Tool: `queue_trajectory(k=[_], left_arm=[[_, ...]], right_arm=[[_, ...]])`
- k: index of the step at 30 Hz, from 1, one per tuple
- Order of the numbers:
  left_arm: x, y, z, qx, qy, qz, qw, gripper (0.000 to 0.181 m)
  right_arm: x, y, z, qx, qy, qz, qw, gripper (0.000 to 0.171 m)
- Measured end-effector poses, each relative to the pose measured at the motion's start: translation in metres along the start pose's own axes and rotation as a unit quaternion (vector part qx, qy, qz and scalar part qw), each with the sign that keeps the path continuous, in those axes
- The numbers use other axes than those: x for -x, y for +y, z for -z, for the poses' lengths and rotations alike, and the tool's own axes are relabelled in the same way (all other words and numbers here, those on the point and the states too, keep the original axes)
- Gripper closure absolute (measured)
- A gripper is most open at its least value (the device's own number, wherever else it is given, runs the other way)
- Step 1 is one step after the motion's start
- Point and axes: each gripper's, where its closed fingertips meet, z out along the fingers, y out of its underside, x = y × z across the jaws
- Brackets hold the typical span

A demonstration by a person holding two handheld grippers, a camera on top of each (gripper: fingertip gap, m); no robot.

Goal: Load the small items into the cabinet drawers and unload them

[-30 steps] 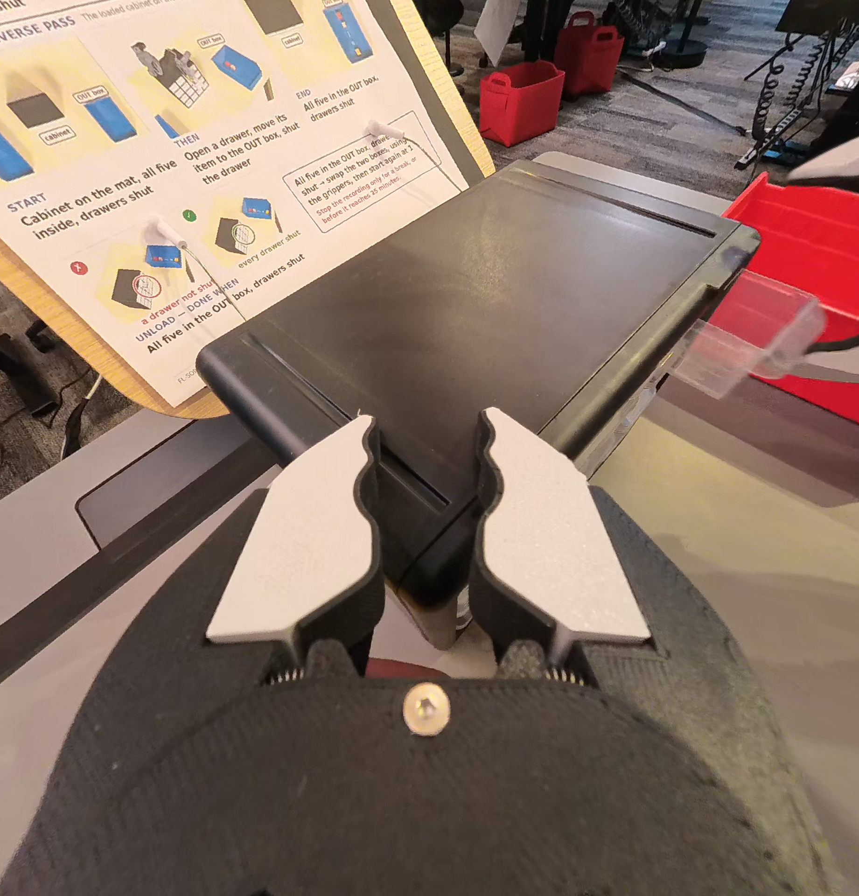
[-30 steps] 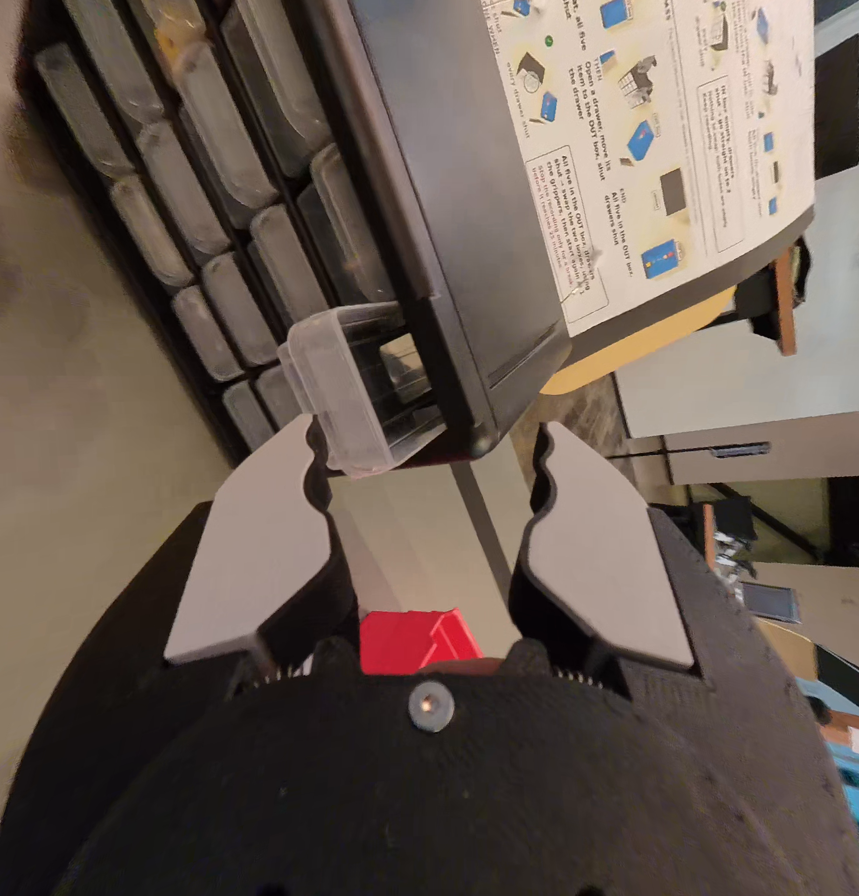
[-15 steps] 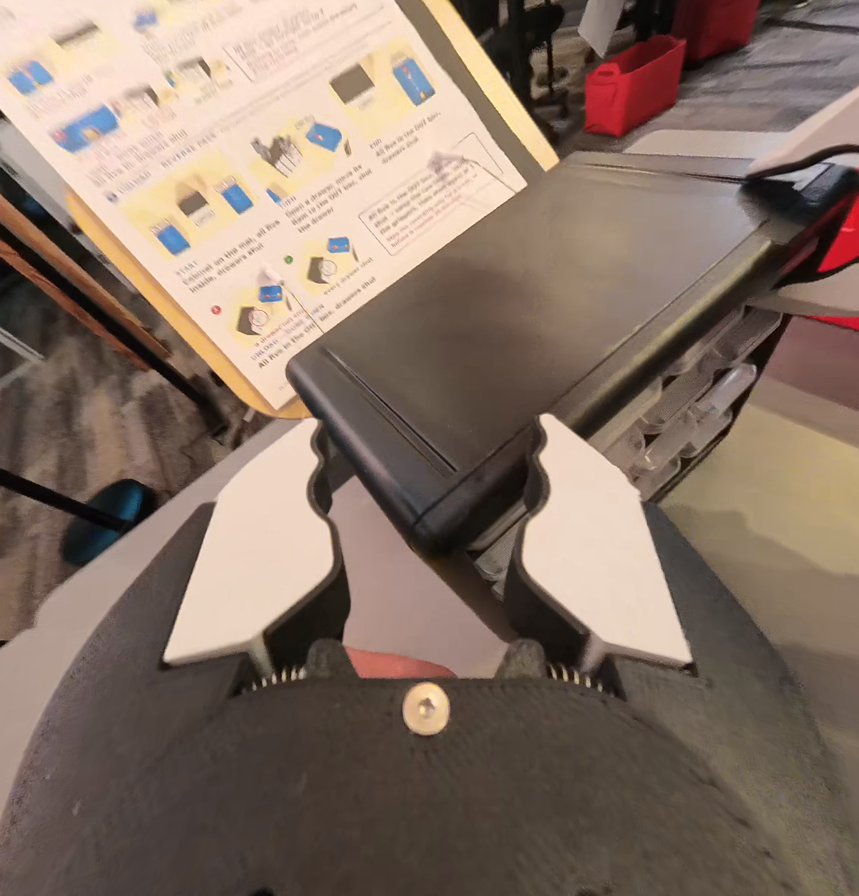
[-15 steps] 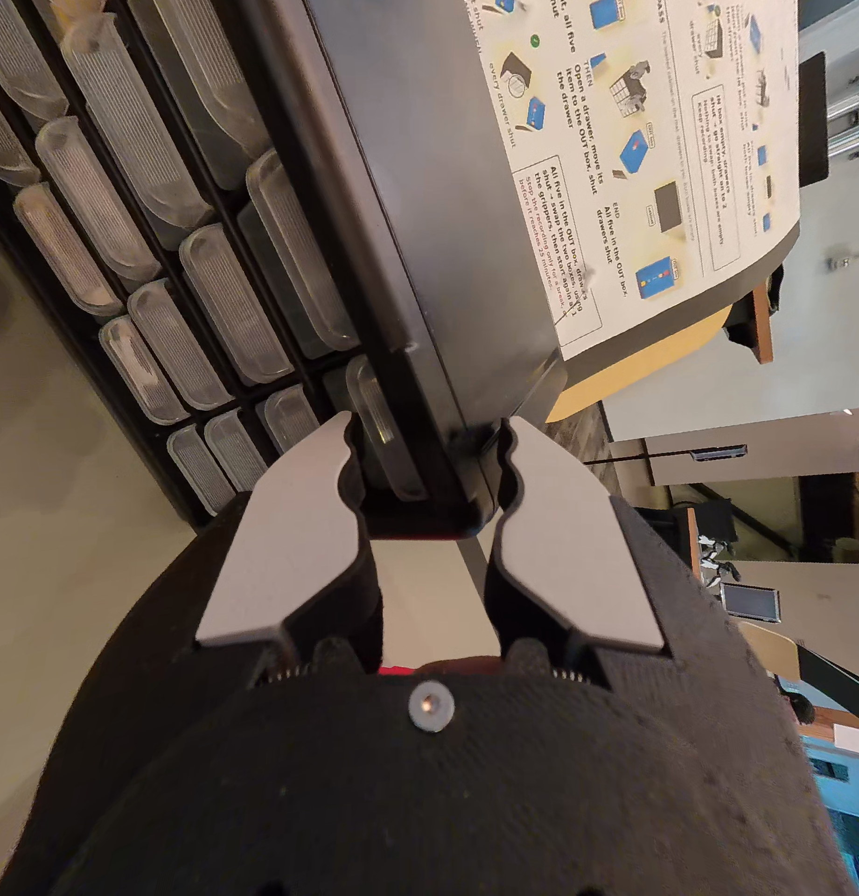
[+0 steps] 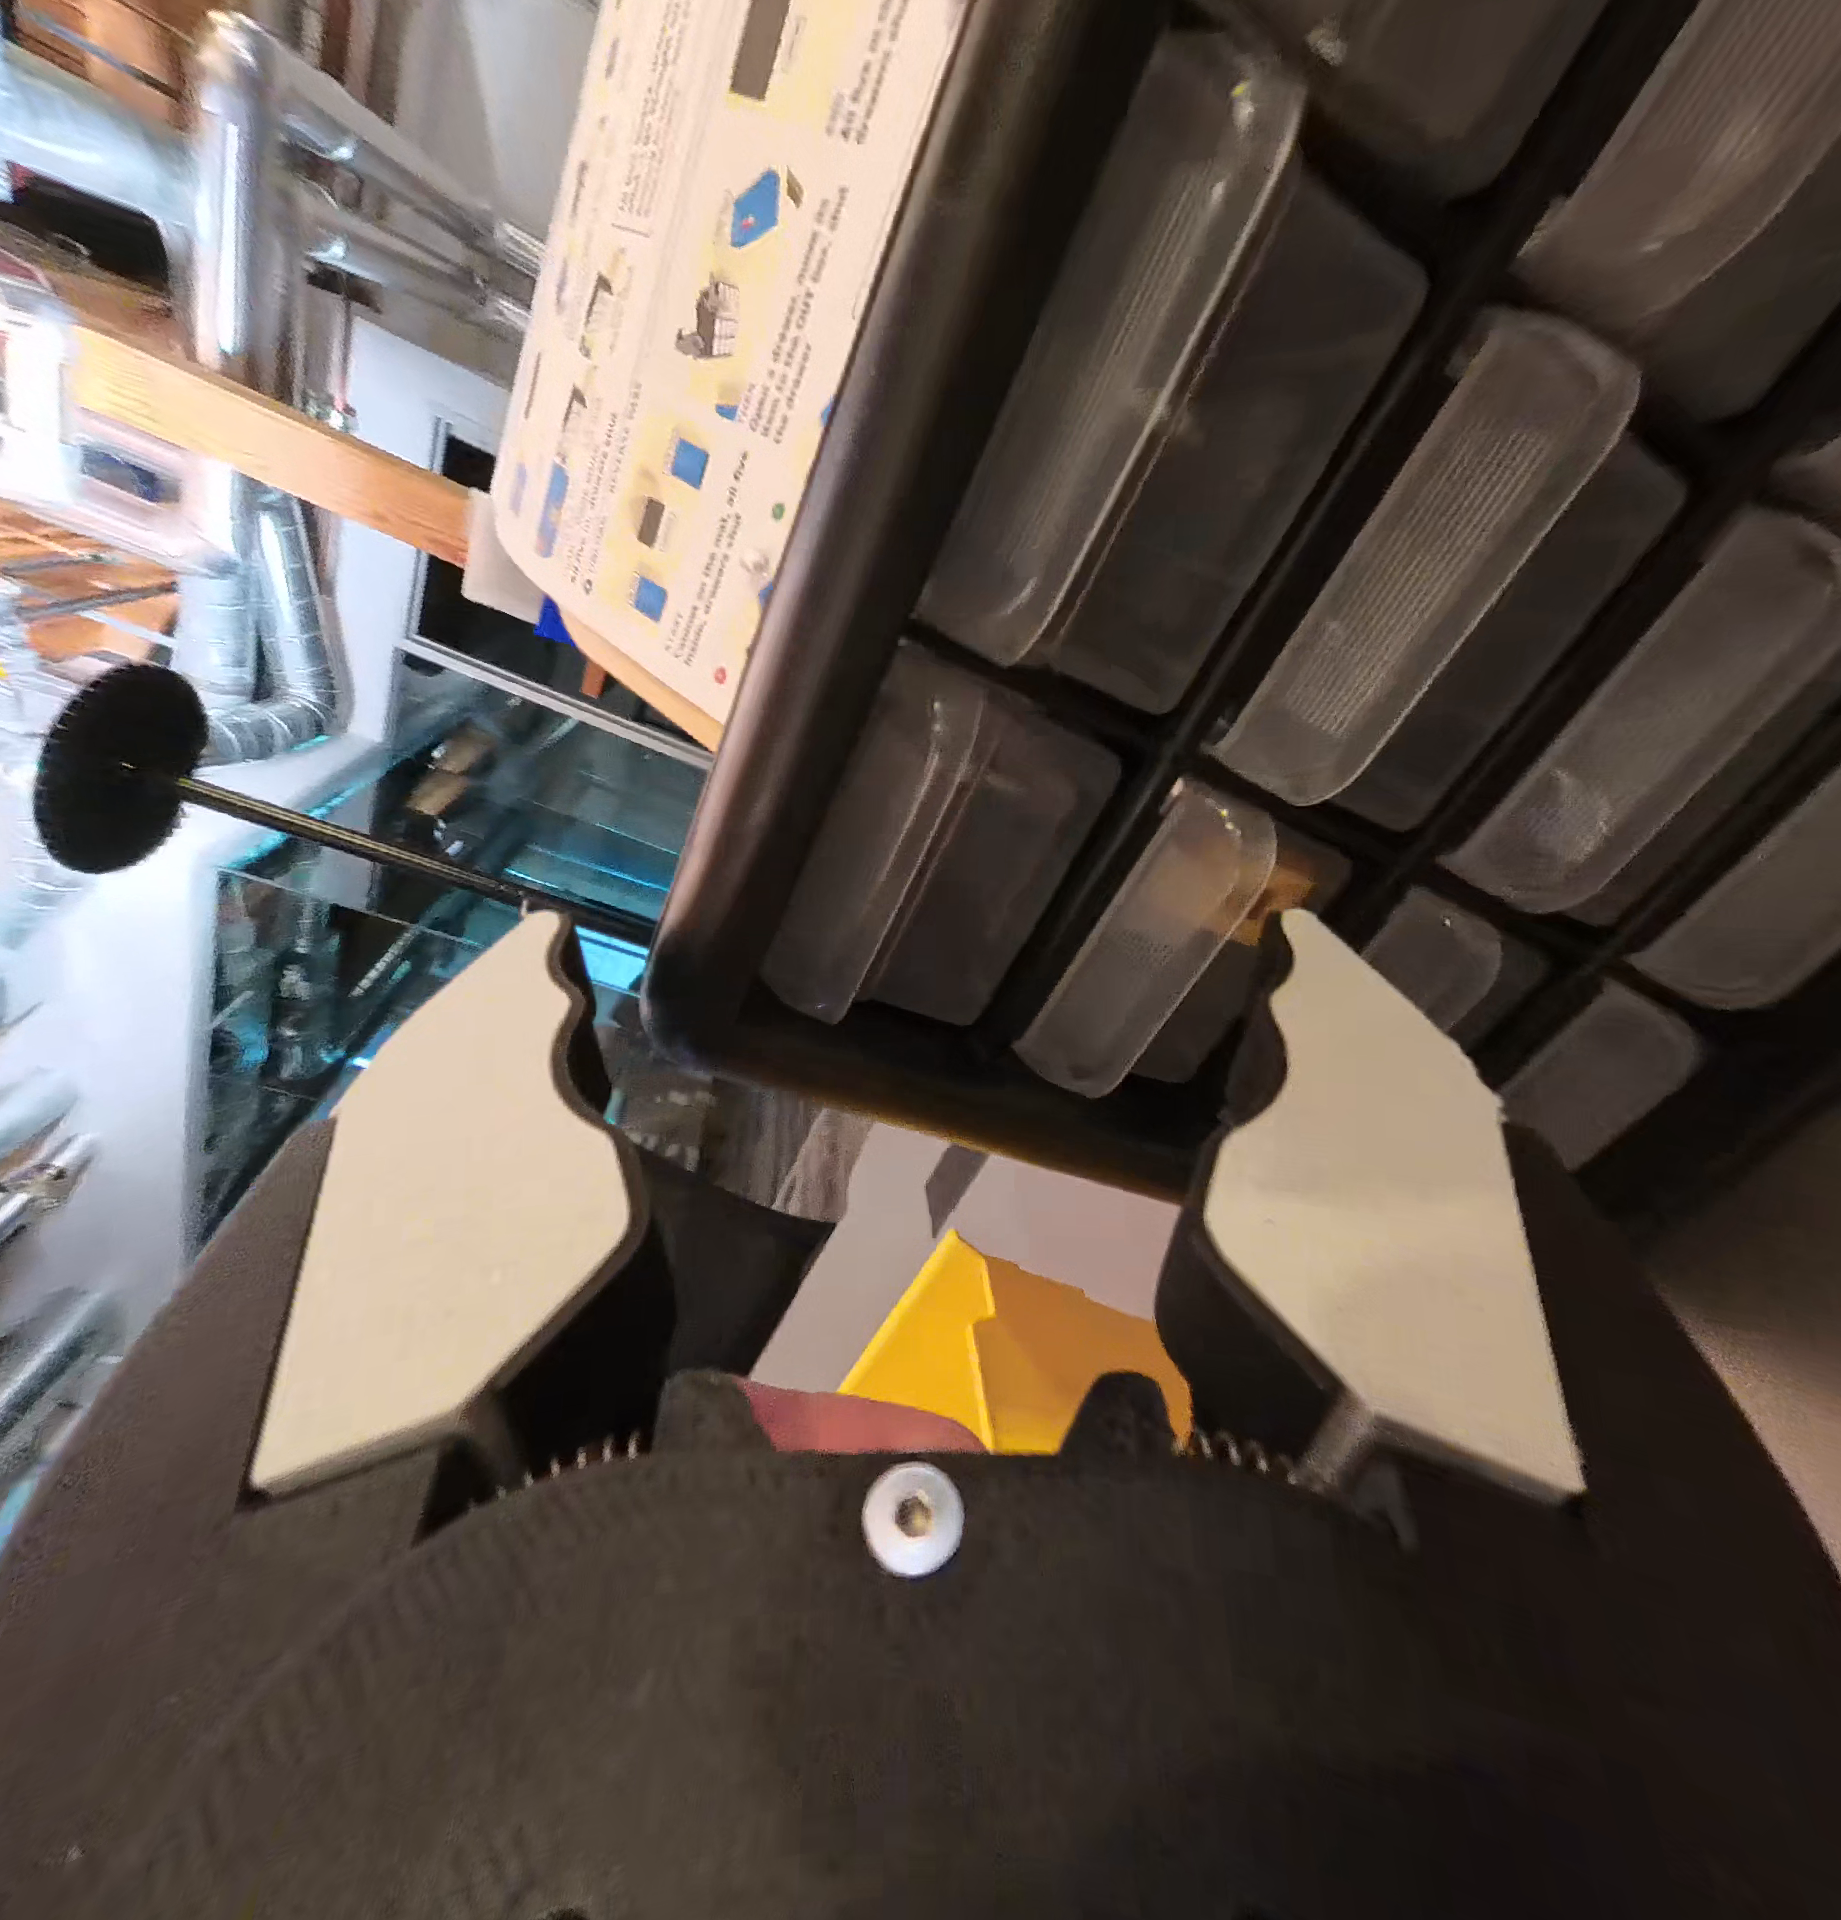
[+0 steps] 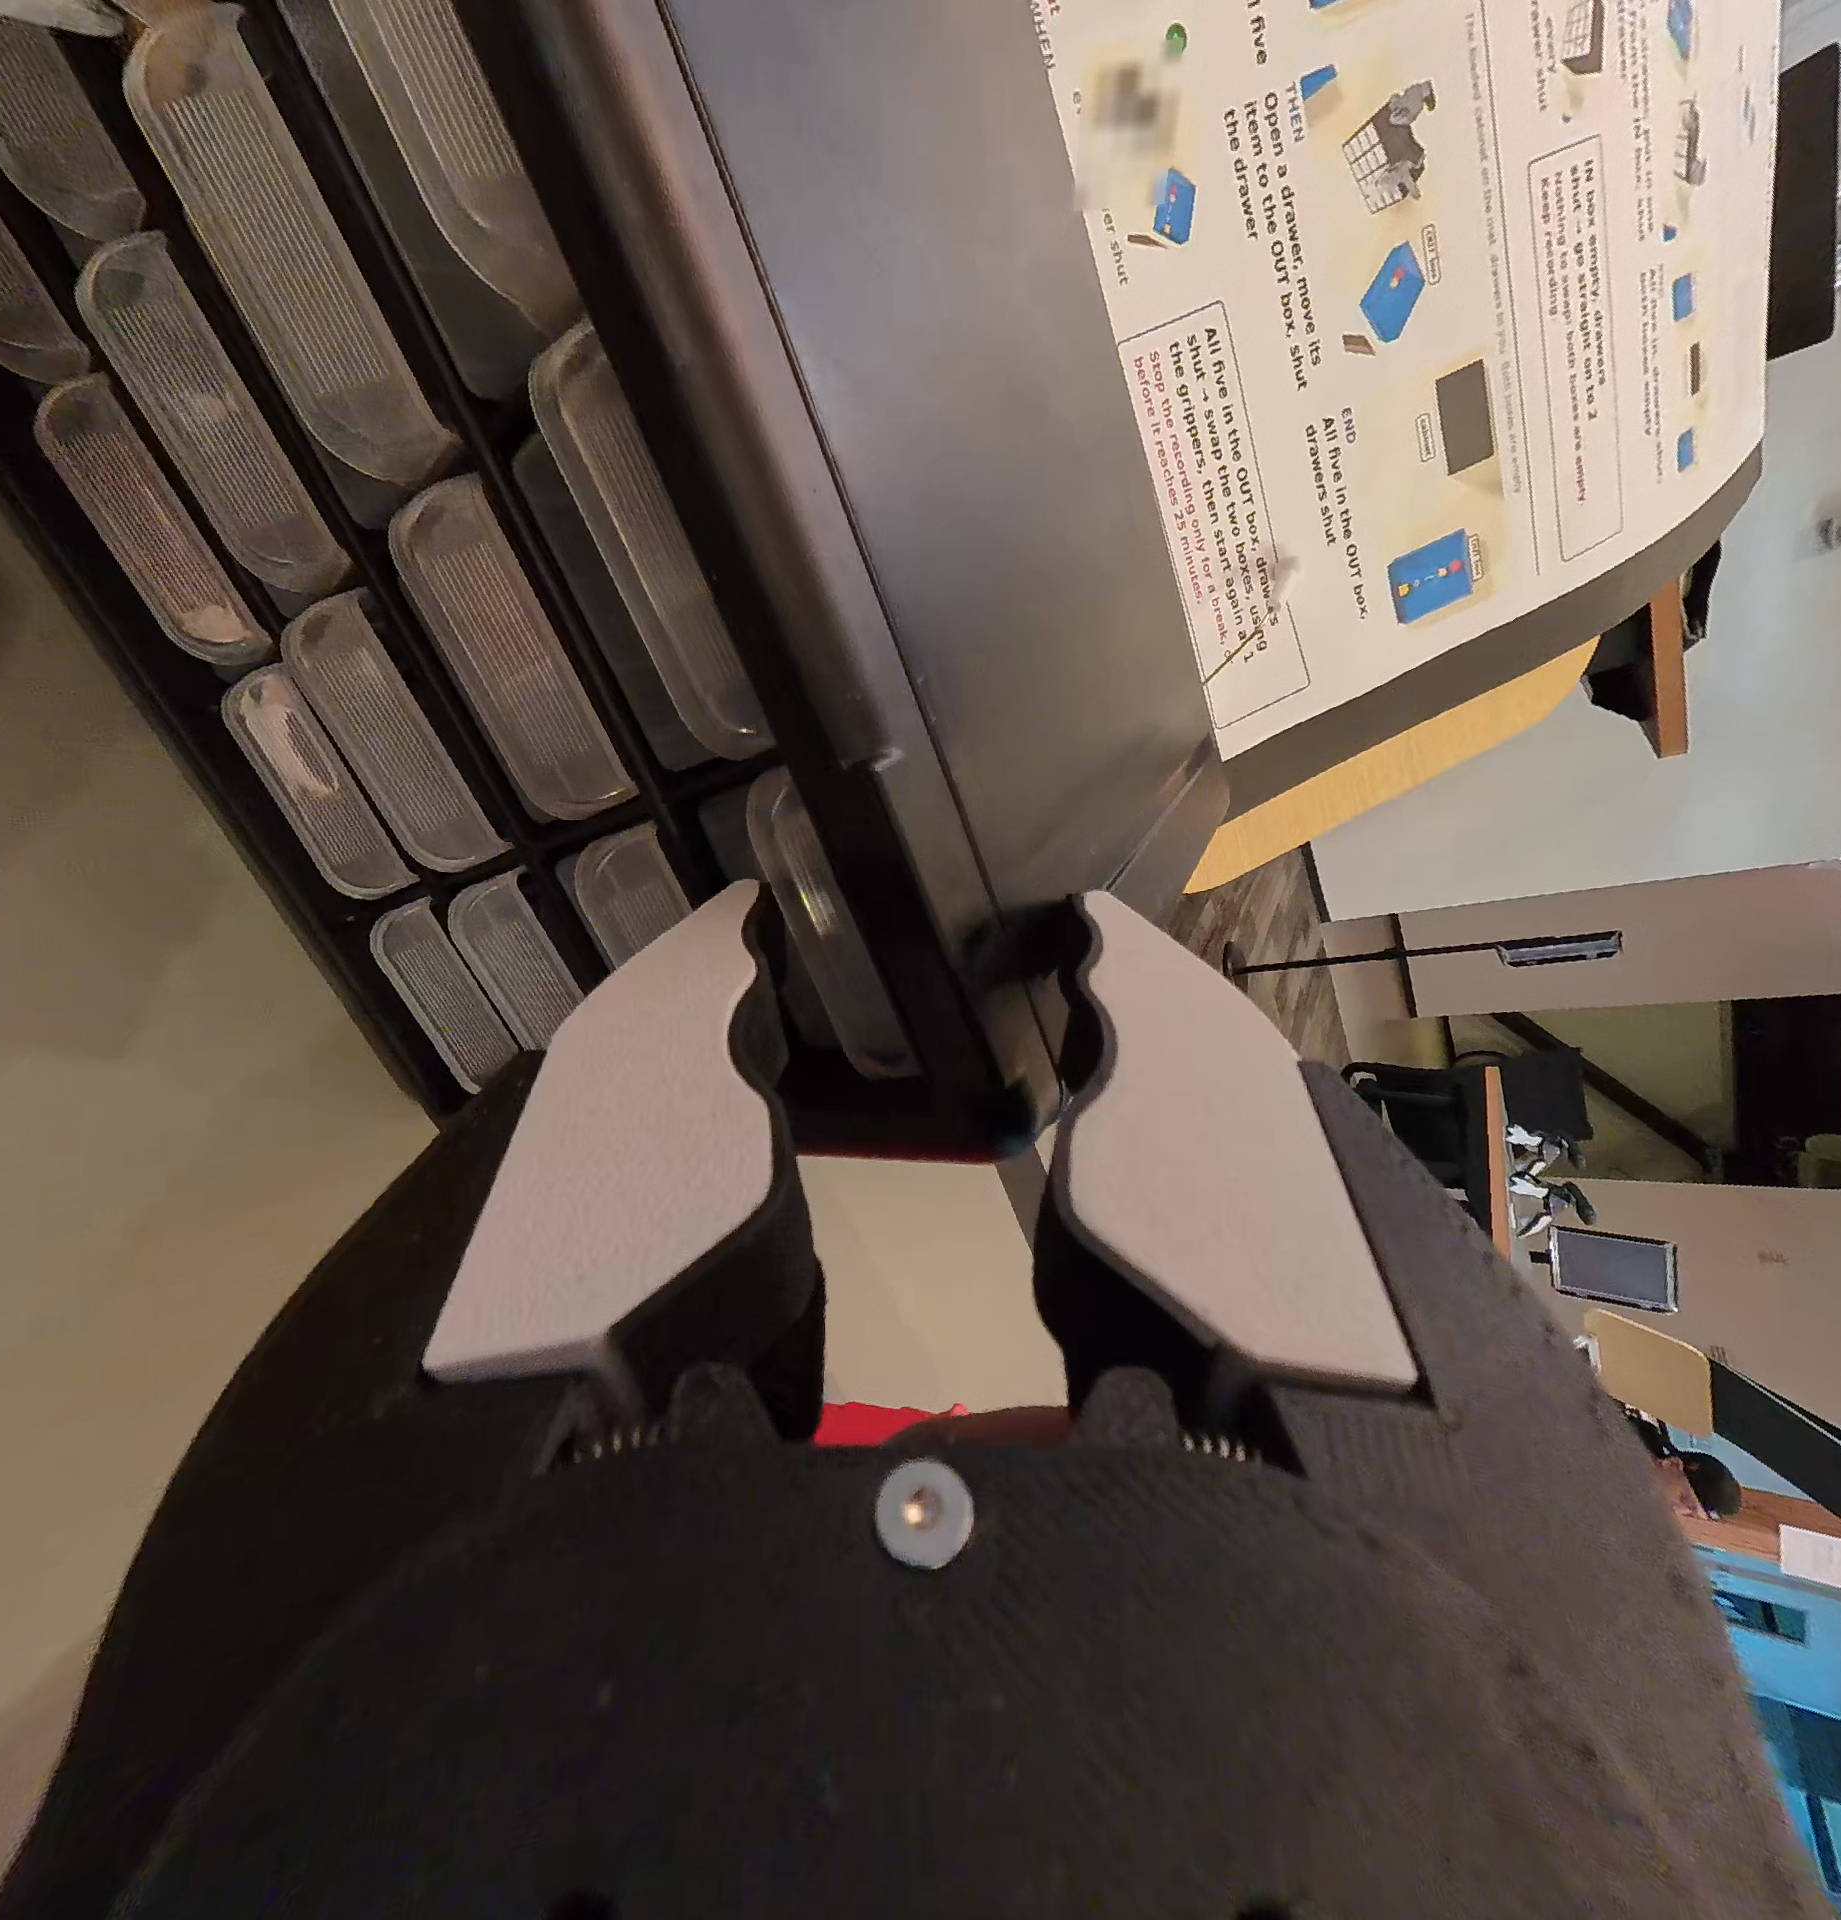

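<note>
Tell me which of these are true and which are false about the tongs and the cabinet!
1. A poster with pictures stands behind the cabinet. True.
2. The left tongs are wide open. True.
3. The cabinet is white. False: its frame is black, and its drawers are clear plastic.
4. The right tongs hang far away from the cabinet. False: they are closed around one of its corners.
5. Something yellow shows below the left tongs. True.
</note>
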Motion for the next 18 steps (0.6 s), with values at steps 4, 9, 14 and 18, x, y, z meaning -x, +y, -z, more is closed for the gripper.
queue_trajectory(k=[4, 9, 14, 18], left_arm=[[0.001, -0.005, 0.007, -0.012, -0.017, -0.026, 0.999, 0.083], [-0.001, -0.005, 0.011, -0.011, -0.014, -0.046, 0.999, 0.091], [-0.002, -0.005, 0.015, -0.011, -0.015, -0.047, 0.999, 0.094], [-0.004, -0.006, 0.02, -0.015, -0.015, -0.052, 0.998, 0.097]], right_arm=[[0.0, 0.0, 0.0, 0.002, 0.0, 0.002, 1.0, 0.122], [0.0, 0.0, 0.0, 0.0, -0.001, -0.001, 1.0, 0.122], [0.0, 0.0, 0.0, 0.0, -0.001, -0.003, 1.0, 0.122], [0.0, 0.0, 0.0, -0.002, -0.002, -0.003, 1.0, 0.122]])
